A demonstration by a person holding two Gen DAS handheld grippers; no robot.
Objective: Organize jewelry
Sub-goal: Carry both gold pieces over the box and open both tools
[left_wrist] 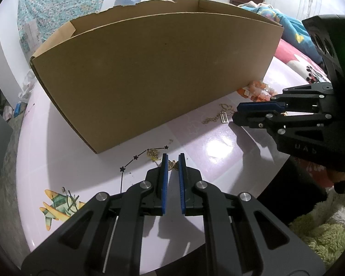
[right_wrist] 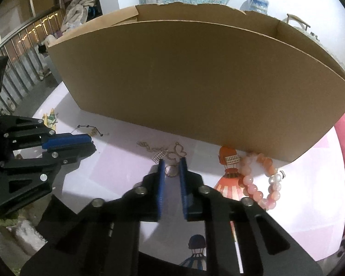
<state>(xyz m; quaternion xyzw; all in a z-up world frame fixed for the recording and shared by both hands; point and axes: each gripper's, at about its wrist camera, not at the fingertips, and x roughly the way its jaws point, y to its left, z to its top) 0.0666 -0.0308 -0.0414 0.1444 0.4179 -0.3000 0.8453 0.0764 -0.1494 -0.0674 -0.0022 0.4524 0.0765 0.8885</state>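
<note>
A large open cardboard box [left_wrist: 149,73] stands on a pale pink table [left_wrist: 80,138]; it also shows in the right wrist view [right_wrist: 195,80]. My left gripper [left_wrist: 173,161] is open low over the table, its tips on either side of a small gold butterfly pendant [left_wrist: 173,165] with a gold chain [left_wrist: 153,154] to its left. My right gripper [right_wrist: 172,166] is open, its tips on either side of a round pendant [right_wrist: 171,170] of a gold necklace with a butterfly outline [right_wrist: 179,150]. A pink bead bracelet [right_wrist: 262,179] lies to the right by the box.
The right gripper [left_wrist: 239,112] shows in the left wrist view beside the necklace [left_wrist: 215,117]. The left gripper [right_wrist: 89,142] shows at the left of the right wrist view. The table bears stickers: a plane [left_wrist: 59,203], a balloon [right_wrist: 228,172]. A bed with blankets [left_wrist: 294,46] lies to the right.
</note>
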